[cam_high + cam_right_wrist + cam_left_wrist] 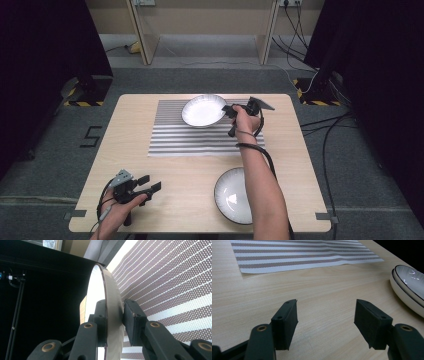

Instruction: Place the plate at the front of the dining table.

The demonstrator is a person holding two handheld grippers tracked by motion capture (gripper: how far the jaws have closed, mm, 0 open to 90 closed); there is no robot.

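A white plate (202, 110) with a dark rim is over the far part of the striped placemat (200, 142). My right gripper (227, 110) is shut on its right rim. In the right gripper view the jaws clamp the plate (110, 295) edge-on, one pad on each face, with the placemat (175, 290) behind. I cannot tell whether the plate rests on the mat. A second white plate (232, 195) lies near the table's front edge, partly under the right forearm. My left gripper (150, 183) stands open and empty at the front left, over bare wood (325, 315), with that plate (409, 287) to its right.
The wooden table (130, 150) has bare room at its left and middle front. Black curtains stand on both sides. Cables (325, 130) run over the floor at the right, and a wooden frame (142, 40) stands behind.
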